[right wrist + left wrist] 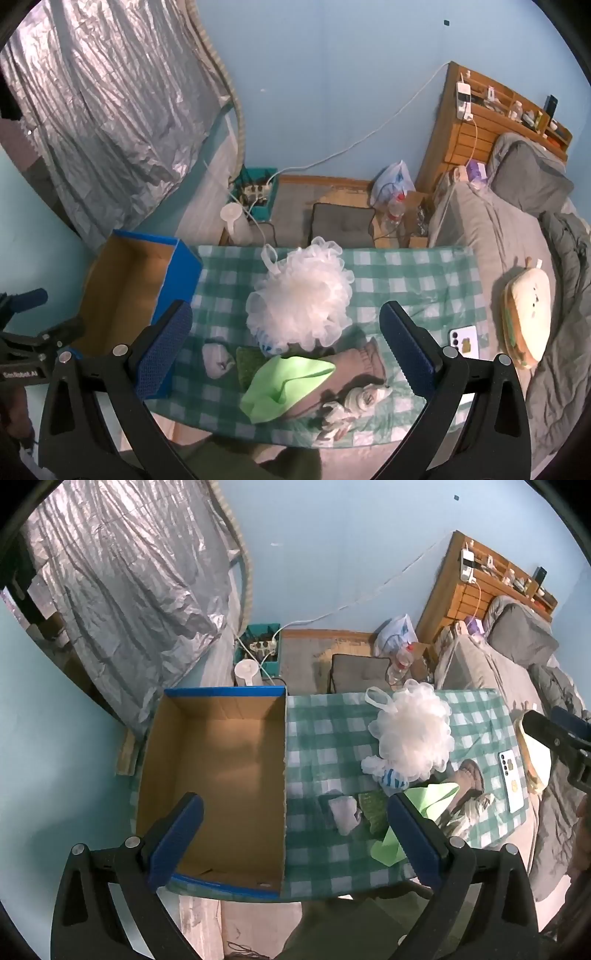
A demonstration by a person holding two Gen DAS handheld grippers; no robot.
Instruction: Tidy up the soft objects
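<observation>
Pale blue walls and a crinkled silver curtain point(122, 602) back a low table under a green-and-white checked cloth point(399, 284), pushed against a grey-covered bed point(491, 236) with a wooden headboard shelf point(480, 122). At the table's left end stands an open cardboard box point(214, 768) with blue-taped rims, nothing visible inside it. To its right the soft things lie clustered on the cloth: a large white mesh bath puff point(299, 299) with a loop handle, a bright green cloth point(284, 384) draped over a brown folded garment point(354, 365), a dark green scrubbing pad point(247, 363), a small pale bundle point(216, 358), and a crumpled patterned cloth point(351, 404) near the front edge. A white smartphone point(463, 341) lies face down at the table's right end, beside a sandwich-shaped plush point(528, 314) on the bed. Both handheld grippers hover above the table, tilted steeply down, jaws spread wide and holding nothing: the left gripper point(291, 842) over the box's right wall, the right gripper point(286, 352) over the pile. Small white lettering on the left gripper's body, seen in the right wrist view, appears to read "GenRobot AI".
</observation>
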